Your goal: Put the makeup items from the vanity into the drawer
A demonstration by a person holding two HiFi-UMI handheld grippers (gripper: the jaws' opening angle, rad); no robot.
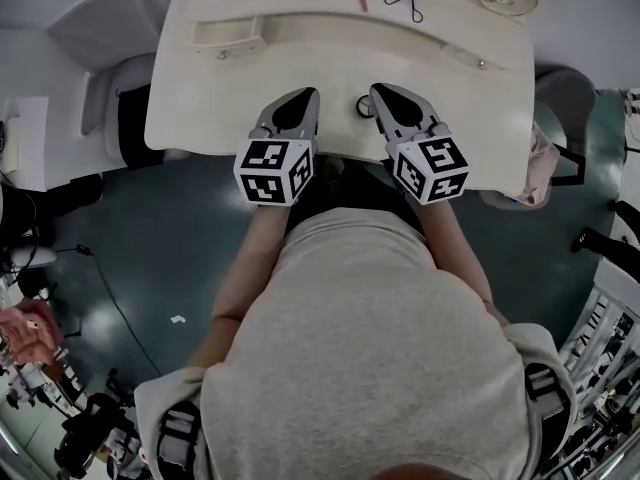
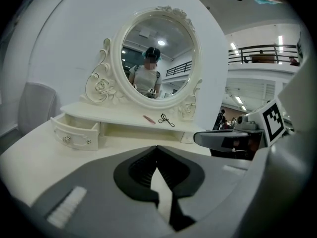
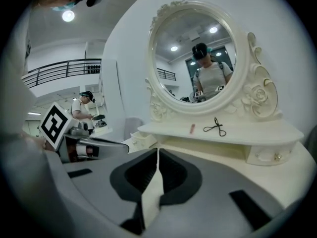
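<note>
No legible text, label, brand name, number or sign appears on any surface in the head view or in either gripper view. The only printed graphics are the black-and-white square markers on the left marker cube (image 1: 274, 171) of the left gripper (image 1: 303, 96) and on the right marker cube (image 1: 432, 168) of the right gripper (image 1: 381, 92). These markers are coded block patterns; they carry no readable letters or digits, and no other surface carries print that can be made out
</note>
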